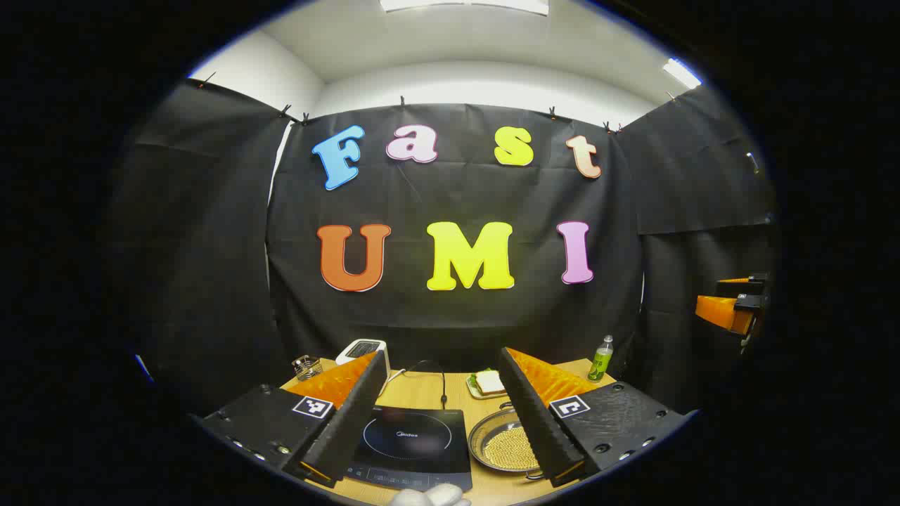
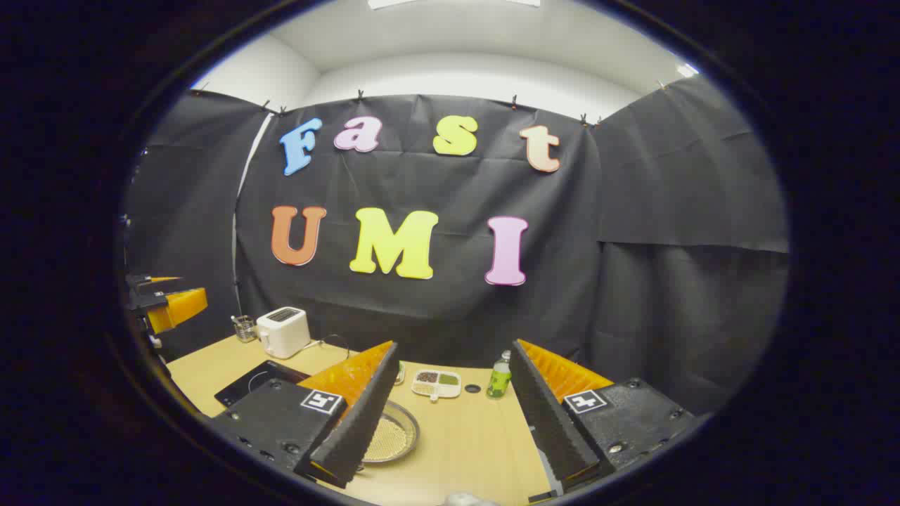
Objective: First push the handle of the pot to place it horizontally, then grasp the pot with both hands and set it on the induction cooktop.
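Observation:
The pot (image 1: 500, 443) is a shallow metal pan with a pale beaded inside, on the wooden table just right of the black induction cooktop (image 1: 415, 439). A small loop handle (image 1: 505, 405) shows at its far rim. My left gripper (image 1: 443, 357) hovers open above the table's near edge, with the cooktop between its fingers and its right finger crossing the pot. In the right gripper view the pot (image 2: 394, 437) lies partly behind the left finger of my open right gripper (image 2: 453, 346), and the cooktop (image 2: 253, 378) is farther left. Both grippers hold nothing.
At the back of the table stand a white toaster (image 1: 362, 349), a glass holder (image 1: 306, 367), a sandwich plate (image 1: 486, 383) and a green bottle (image 1: 601, 358). A divided snack tray (image 2: 436, 383) lies near the bottle (image 2: 500, 376). A cord (image 1: 443, 383) runs to the cooktop. A white glove (image 1: 429, 497) shows at the bottom.

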Demonstrator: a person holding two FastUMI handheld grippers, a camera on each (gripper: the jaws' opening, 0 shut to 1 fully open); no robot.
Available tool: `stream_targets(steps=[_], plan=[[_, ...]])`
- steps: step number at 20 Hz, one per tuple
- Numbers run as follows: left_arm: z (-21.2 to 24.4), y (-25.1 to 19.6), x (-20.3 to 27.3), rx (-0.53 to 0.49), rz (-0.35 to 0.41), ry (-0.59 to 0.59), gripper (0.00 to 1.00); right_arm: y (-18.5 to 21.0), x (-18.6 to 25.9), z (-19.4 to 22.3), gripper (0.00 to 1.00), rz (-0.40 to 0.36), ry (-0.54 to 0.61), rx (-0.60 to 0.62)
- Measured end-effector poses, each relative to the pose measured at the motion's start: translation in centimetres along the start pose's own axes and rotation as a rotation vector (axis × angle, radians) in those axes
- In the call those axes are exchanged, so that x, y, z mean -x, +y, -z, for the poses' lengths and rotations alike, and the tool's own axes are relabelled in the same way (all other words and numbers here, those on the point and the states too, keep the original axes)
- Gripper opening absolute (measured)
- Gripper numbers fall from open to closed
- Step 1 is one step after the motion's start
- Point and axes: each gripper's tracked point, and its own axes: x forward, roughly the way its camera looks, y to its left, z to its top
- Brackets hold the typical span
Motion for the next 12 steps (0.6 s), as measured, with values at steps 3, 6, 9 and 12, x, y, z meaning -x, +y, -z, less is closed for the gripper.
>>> stream_targets(steps=[3, 6, 9, 12], plan=[[0.3, 0.3, 0.0, -0.011, -0.003, 0.003, 0.96, 0.3, -0.3, 0.6, 0.96, -0.001, 0.016, -0.015], [0.8, 0.4, -0.1, -0.003, 0.000, 0.009, 0.96, 0.9, -0.5, 0.9, 0.97, -0.008, 0.029, -0.019], [1.3, 0.6, -0.2, -0.002, 0.002, 0.018, 0.96, 1.5, -1.1, 1.0, 0.96, -0.017, 0.037, -0.003], [1.3, 1.0, -0.1, 0.000, -0.003, 0.013, 0.96, 2.4, -1.8, 0.7, 1.00, -0.029, 0.037, 0.011]])
